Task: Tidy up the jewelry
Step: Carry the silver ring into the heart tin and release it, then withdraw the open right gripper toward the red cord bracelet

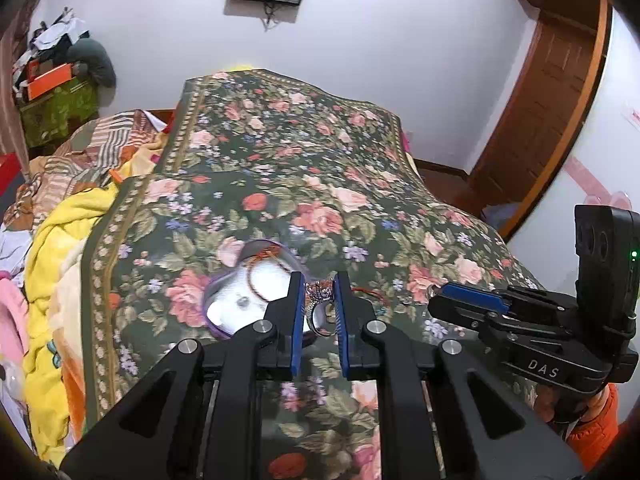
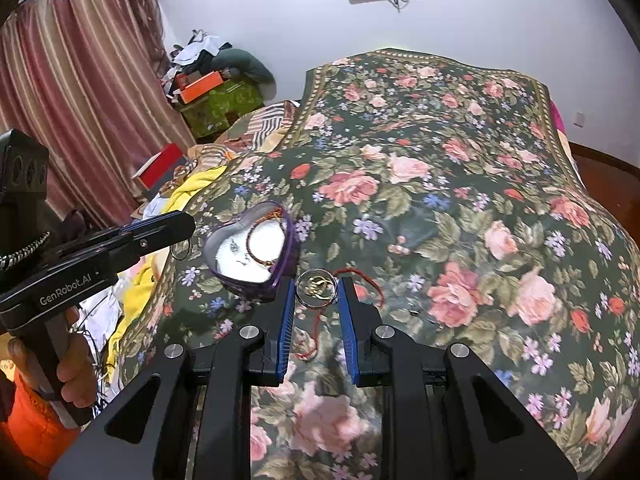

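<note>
A bed covered with a dark green floral bedspread point(image 2: 460, 152) fills the room, and a person stands at its near end holding a two-finger gripper in each hand. Near the bedspread's left edge sits a small purple heart-shaped box point(image 2: 252, 256) with a white lining, its lid off; a reddish beaded bracelet point(image 2: 260, 240) already lies inside it, so part of the sorting looks done. The left gripper point(image 1: 317, 300) has its blue pads closed narrowly on an ornate silver ring point(image 1: 318, 308) with a jewelled top, held just to the right of the box and above the bedspread. In the right camera's view this same gripper reaches in from the left, and a thin ring shape hangs below its tip, beside the box. The right gripper point(image 2: 316, 304) is partly open, its pads standing either side of a silver bangle point(image 2: 316, 286) that rests on the bedspread with small gold pieces point(image 2: 317, 282) inside its circle, possibly earrings; the pads do not appear to touch it. A red cord point(image 2: 360, 280) trails across the bedspread to the right of the bangle and back under the gripper. My judgement is that the task is in its early middle: one piece is stored, the ring is on its way to the box, and the bangle, gold pieces and cord remain to be gathered.
</note>
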{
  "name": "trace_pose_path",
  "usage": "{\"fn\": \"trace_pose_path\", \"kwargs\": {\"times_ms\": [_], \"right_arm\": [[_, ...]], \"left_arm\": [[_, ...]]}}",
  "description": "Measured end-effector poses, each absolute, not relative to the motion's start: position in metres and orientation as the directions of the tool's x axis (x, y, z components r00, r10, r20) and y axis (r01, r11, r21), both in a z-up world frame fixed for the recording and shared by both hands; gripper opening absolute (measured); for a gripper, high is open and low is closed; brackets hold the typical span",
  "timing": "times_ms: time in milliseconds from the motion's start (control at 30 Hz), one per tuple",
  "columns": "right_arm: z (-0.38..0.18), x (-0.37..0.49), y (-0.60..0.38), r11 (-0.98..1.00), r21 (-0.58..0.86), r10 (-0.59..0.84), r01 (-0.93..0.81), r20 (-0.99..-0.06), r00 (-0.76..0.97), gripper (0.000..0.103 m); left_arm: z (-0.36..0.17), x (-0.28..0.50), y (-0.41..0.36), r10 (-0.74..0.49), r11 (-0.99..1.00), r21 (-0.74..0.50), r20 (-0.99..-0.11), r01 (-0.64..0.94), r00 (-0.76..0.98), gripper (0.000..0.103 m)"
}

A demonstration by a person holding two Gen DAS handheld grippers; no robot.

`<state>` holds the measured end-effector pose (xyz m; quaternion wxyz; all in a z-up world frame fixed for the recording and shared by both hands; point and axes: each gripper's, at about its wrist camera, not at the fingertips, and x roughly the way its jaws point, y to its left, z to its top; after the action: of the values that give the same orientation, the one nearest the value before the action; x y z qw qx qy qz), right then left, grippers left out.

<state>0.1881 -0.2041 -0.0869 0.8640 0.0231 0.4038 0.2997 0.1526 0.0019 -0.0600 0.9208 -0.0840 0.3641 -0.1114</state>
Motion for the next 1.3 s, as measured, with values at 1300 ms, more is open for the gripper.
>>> {"fn": "trace_pose_path", "kwargs": {"times_ms": [1300], "right_arm": [[-0.119,0.213,-0.113,0.742,0.21,0.537,-0.637,-0.754,0.377,0.02]], "left_arm": [[-0.107,0.184,0.048,-0.256,0.958,-0.274,-0.701,0.081,0.665,0.013]]}}
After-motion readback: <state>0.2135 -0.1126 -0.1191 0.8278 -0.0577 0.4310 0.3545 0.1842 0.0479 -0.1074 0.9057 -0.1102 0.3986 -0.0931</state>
